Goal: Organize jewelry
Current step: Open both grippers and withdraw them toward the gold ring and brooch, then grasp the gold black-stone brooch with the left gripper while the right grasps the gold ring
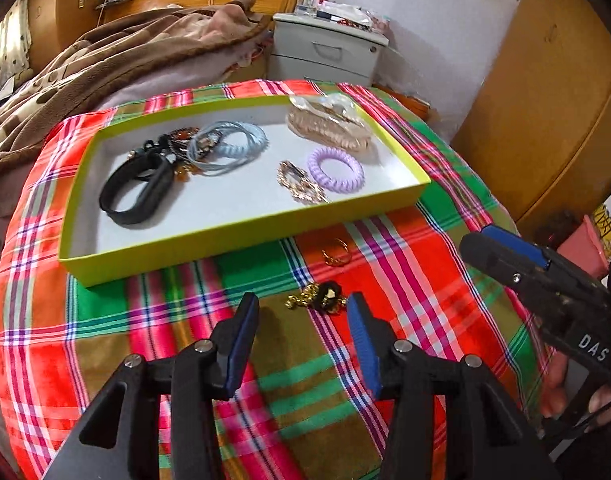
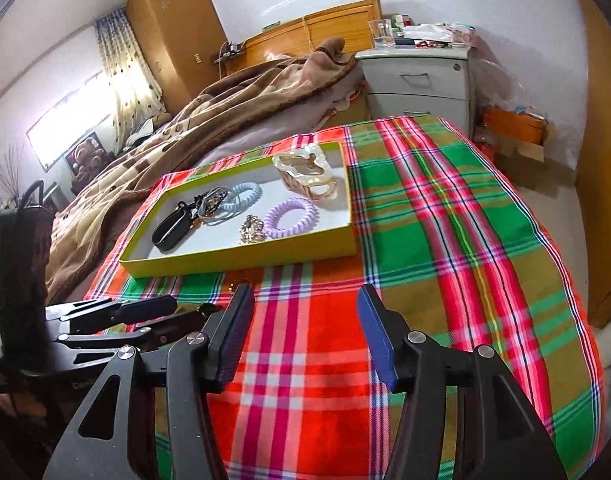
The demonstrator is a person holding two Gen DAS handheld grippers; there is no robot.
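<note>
The left gripper [image 1: 301, 308] hovered with its jaws apart over the plaid cloth [image 1: 405, 240], just short of a black-and-gold brooch [image 1: 325, 298] lying near the cloth's front edge. A gold ring [image 1: 336, 254] lay between the brooch and the yellow-green tray [image 1: 241, 232]. Inside the tray sat a black band [image 1: 139, 196], blue hair ties [image 1: 229, 144], a purple coil tie [image 1: 336, 169], a gold ornament [image 1: 301, 187] and a pearly claw clip [image 1: 329, 124]. The right gripper [image 2: 305, 300], jaws also apart and empty, hung over bare cloth beside the tray's near right corner.
</note>
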